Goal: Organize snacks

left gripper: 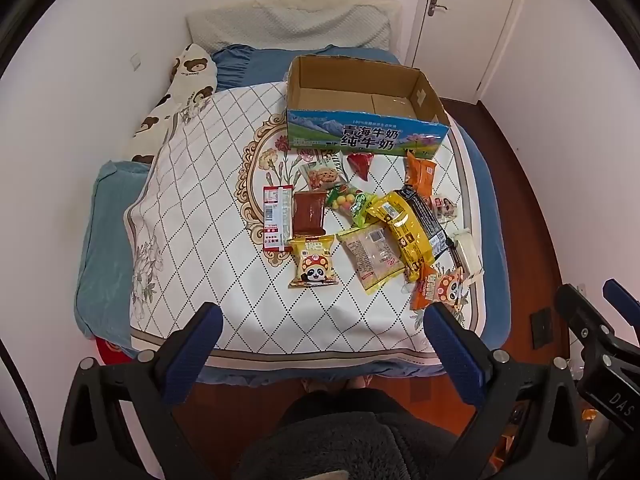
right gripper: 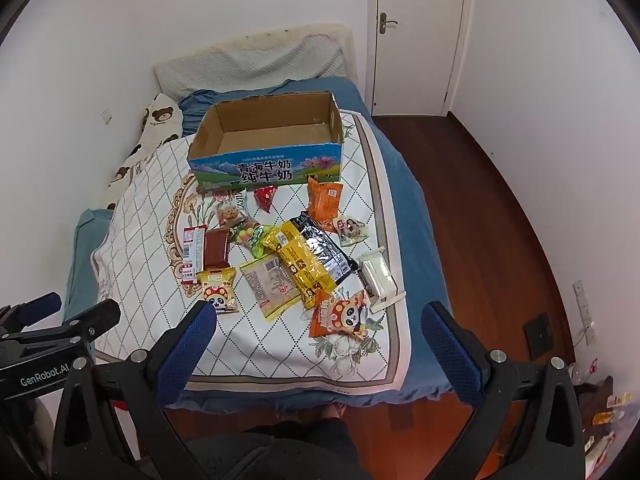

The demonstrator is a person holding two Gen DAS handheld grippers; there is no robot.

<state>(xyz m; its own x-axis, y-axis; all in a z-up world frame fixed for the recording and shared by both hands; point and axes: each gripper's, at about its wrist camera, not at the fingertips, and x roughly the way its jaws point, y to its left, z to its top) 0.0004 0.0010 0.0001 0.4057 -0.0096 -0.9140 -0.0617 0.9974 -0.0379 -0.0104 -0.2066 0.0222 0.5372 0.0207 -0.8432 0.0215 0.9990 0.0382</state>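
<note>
- Left gripper (left gripper: 320,332) and right gripper (right gripper: 320,330): jaws spread wide, nothing between them, above the bed's near edge
- Snack packets (left gripper: 384,232): scattered on the quilt (left gripper: 192,208)
- Cardboard box (left gripper: 366,138): behind the packets, long axis crosswise, opening upward

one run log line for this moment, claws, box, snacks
left claw open, empty | right claw open, empty | cardboard box empty | snack packets loose on quilt | none grasped yet
</note>
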